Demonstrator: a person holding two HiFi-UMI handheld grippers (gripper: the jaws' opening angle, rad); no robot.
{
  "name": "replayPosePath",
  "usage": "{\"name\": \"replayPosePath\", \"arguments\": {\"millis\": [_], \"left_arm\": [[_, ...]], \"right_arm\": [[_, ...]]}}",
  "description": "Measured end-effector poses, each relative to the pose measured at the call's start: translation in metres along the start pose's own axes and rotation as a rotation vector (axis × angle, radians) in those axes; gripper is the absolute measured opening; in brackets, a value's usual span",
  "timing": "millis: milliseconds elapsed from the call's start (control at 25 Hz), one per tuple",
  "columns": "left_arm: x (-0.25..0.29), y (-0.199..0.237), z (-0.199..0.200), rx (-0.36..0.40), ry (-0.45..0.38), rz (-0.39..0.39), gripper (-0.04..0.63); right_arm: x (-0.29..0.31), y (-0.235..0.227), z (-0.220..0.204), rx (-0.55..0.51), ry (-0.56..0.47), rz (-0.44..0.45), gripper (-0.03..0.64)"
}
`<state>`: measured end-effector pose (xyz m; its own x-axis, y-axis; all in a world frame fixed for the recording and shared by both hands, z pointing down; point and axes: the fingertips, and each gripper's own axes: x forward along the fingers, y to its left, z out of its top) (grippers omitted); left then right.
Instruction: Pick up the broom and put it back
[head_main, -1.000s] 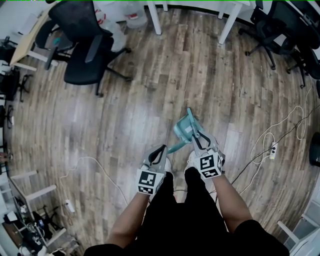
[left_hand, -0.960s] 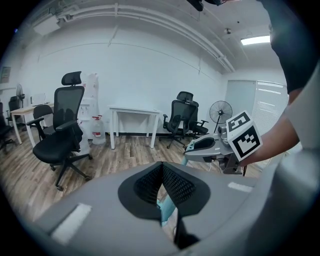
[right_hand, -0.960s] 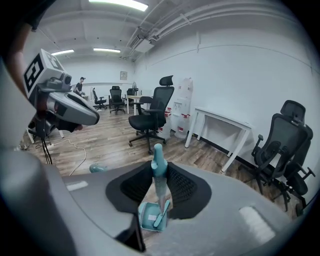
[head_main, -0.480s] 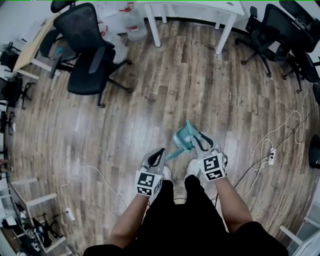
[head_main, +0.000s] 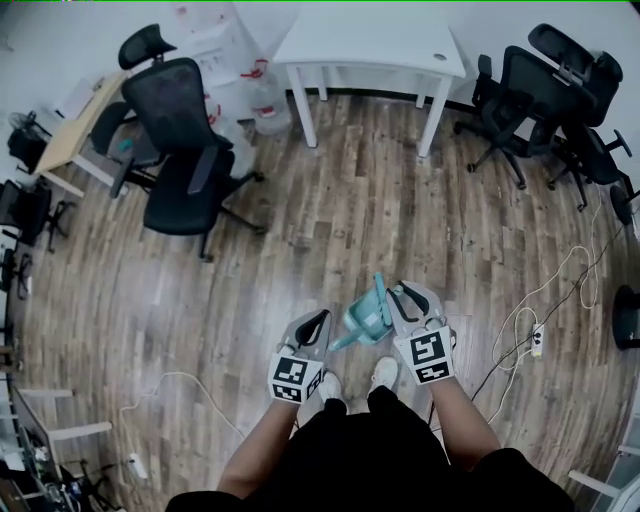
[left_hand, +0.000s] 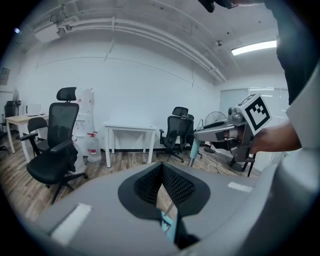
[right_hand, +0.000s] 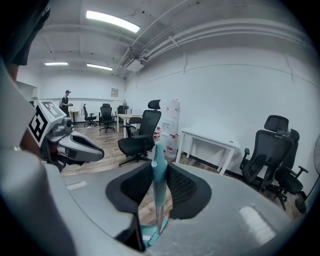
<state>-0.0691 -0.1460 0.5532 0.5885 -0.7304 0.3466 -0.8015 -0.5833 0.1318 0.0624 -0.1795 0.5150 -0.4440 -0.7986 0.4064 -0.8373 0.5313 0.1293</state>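
1. Clenched on the slim handle (right_hand: 159, 174) of the broom (head_main: 365, 318): the right tool (head_main: 403, 296), a grey moulded shell with black ribbed pads (right_hand: 182, 188).
2. Smooth teal plastic for that handle, tapered to a rounded tip above the pads, then a thin shiny metal tube (right_hand: 159, 209) below them.
3. Broad, wedge-like teal broom head (right_hand: 151, 237) low under the right tool, over the floor (head_main: 350, 200), just ahead of a pair of white shoes (head_main: 384, 372).
4. Just left of it, the left tool (head_main: 318, 322): same grey shell, ribbed black pads with tips pressed together, nothing gripped.
5. Matt grey-brown wood-grain planks across the floor, a thin white cable (head_main: 178, 376) looping near its lower left edge.
6. At the floor's far edge, a white flat-topped table (head_main: 370, 50) on straight square legs; to its left, a black mesh-backed office chair (head_main: 180, 120).
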Motion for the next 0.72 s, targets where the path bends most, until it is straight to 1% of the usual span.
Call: {"name": "replayPosePath", "arguments": {"millis": [200, 360, 520, 720], "left_arm": [[0.006, 0.006, 0.052, 0.031, -0.106, -0.011, 0.017], [0.009, 0.010, 0.091, 0.043, -0.175, -0.035, 0.017], [0.010, 0.012, 0.130, 0.073, -0.243, -0.050, 0.017], [0.015, 0.003, 0.162, 0.109, -0.302, -0.092, 0.017]], "right_arm": [[-0.016, -0.021, 0.042, 0.007, -0.079, -0.053, 0.095], [-0.029, -0.040, 0.075, 0.023, -0.144, -0.103, 0.095], [-0.041, -0.059, 0.113, 0.027, -0.225, -0.141, 0.096], [-0.053, -0.073, 0.148, 0.010, -0.304, -0.169, 0.095]]}}
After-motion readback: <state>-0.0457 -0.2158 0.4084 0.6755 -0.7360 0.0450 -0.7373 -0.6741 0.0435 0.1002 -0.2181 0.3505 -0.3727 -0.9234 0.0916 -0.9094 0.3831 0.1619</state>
